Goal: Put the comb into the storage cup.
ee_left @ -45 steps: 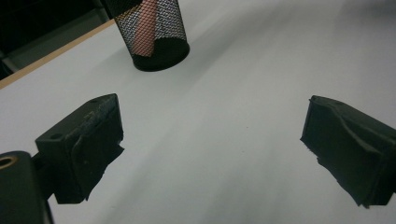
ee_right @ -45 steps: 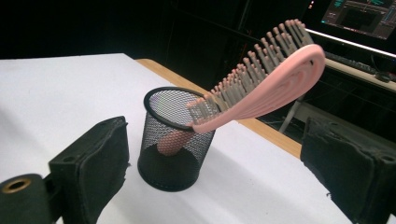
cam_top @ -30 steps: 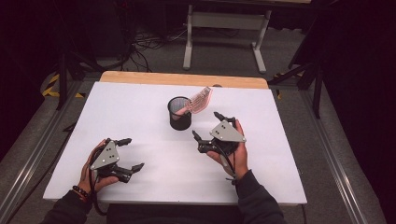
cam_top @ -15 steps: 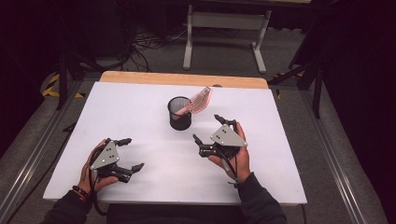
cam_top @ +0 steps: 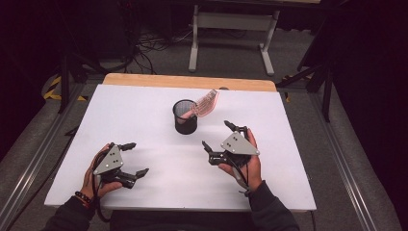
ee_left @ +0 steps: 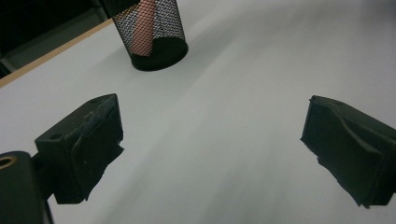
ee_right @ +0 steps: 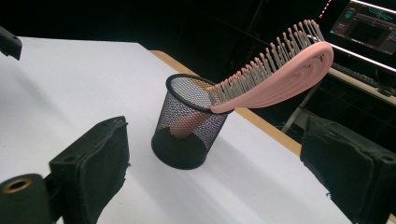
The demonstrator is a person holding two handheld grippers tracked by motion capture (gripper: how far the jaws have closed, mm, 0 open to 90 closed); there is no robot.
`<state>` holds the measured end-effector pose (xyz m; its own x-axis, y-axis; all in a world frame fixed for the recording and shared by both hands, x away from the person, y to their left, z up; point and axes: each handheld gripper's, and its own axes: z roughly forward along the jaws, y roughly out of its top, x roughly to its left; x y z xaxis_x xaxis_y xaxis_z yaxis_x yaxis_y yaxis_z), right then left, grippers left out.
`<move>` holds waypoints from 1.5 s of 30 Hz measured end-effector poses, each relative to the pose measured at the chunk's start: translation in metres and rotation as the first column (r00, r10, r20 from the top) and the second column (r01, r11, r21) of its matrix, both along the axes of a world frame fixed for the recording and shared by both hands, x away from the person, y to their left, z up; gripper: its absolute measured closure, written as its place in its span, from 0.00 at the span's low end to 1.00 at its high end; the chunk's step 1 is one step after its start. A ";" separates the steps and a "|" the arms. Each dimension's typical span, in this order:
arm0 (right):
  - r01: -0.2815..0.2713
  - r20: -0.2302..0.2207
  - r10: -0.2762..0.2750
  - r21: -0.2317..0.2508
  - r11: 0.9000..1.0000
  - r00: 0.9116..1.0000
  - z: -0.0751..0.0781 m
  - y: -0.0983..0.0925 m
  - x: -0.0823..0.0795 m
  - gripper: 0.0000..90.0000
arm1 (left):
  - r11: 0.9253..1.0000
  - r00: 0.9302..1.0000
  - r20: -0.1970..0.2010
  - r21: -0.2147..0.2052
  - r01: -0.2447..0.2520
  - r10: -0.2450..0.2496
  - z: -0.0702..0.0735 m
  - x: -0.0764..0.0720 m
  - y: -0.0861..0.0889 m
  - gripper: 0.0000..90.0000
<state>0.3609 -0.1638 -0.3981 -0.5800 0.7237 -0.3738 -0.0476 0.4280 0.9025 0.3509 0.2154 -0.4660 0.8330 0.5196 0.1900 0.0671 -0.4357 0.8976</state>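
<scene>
A black mesh cup [cam_top: 185, 117] stands upright near the middle of the white table [cam_top: 144, 120]. A pink hairbrush [cam_top: 204, 104] leans in it, handle down, bristled head sticking out over the rim toward the right. In the right gripper view the cup [ee_right: 189, 121] and the brush [ee_right: 280, 79] lie just ahead of the open jaws. My right gripper [cam_top: 217, 138] is open and empty, a short way to the right and near side of the cup. My left gripper [cam_top: 135, 159] is open and empty at the near left; the cup [ee_left: 150, 32] shows far ahead of it.
A wooden strip [cam_top: 187, 82] runs along the table's far edge. Beyond it stand a metal frame [cam_top: 231, 29] and cables on the floor. A lit monitor [ee_right: 369, 23] shows past the table in the right gripper view. Bare white surface lies between the two hands.
My right gripper has drifted slightly toward the near side, away from the cup. The left gripper, the cup and the brush have stayed put.
</scene>
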 end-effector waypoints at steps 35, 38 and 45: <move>0.022 0.000 -0.022 -0.043 0.999 1.000 -0.012 -0.020 -0.015 0.10 | 1.000 1.000 0.000 0.003 0.000 0.000 0.000 0.000 0.000 0.07; 0.027 0.004 -0.027 -0.053 0.998 1.000 -0.013 -0.022 -0.016 0.10 | 1.000 1.000 0.000 0.004 0.001 -0.001 0.000 0.000 0.000 0.07; 0.034 0.003 -0.033 -0.052 0.998 0.999 -0.015 -0.027 -0.018 0.10 | 1.000 1.000 0.001 0.004 0.001 -0.001 0.000 0.000 0.000 0.07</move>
